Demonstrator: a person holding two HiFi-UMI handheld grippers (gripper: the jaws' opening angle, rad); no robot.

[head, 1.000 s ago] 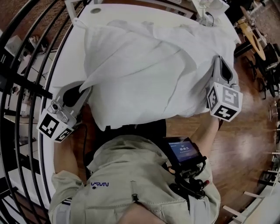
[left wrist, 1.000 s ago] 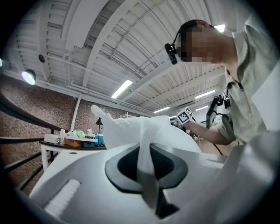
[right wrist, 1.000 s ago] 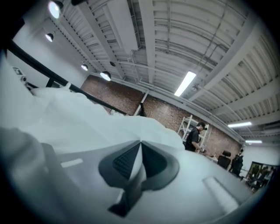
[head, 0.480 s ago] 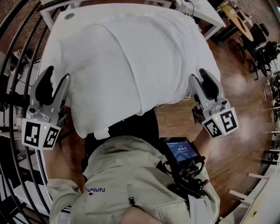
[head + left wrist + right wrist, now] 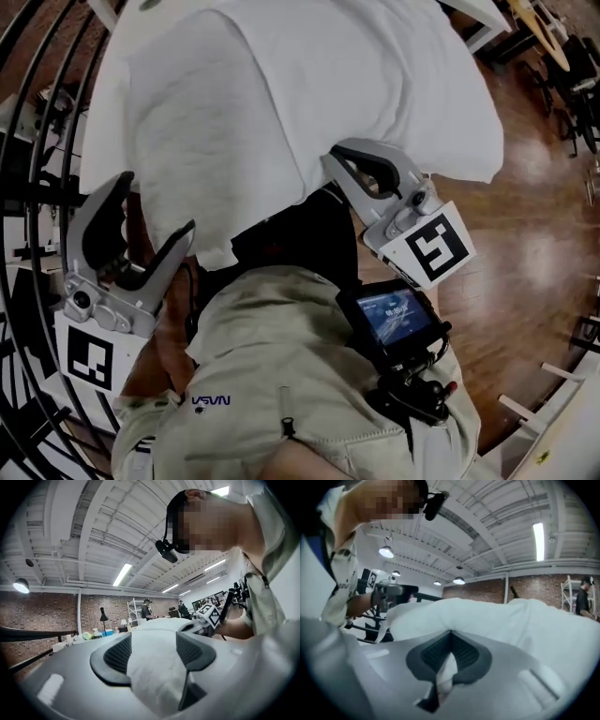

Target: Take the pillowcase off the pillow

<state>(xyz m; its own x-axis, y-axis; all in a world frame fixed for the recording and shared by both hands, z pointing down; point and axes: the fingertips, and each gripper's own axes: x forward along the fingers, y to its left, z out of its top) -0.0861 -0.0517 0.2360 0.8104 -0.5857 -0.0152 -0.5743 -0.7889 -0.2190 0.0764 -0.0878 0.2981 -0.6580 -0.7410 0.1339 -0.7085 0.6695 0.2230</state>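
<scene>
Jaws, left: the left gripper point(image 5: 152, 641) is released and has just been opening; white cloth lies loose between the pads.
Jaws, right: the right gripper point(image 5: 451, 637) is clenched on a fold of the pillowcase point(image 5: 309, 84).
Location: the cased pillow covers the desk point(image 5: 120, 21) and overhangs its near edge.
Progress: the case is not yet off; all stripping remains.
Obstructions: a railing point(image 5: 37, 141) is beside the left gripper, and a chest screen point(image 5: 392, 317) sits below the overhang.

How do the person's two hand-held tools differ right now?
The left tool has jaws apart, having just been opening; the right tool has them shut. The right tool pinches the pillowcase; the left tool only has its cloth between the jaws, seemingly ungripped. Both carry marker cubes.
</scene>
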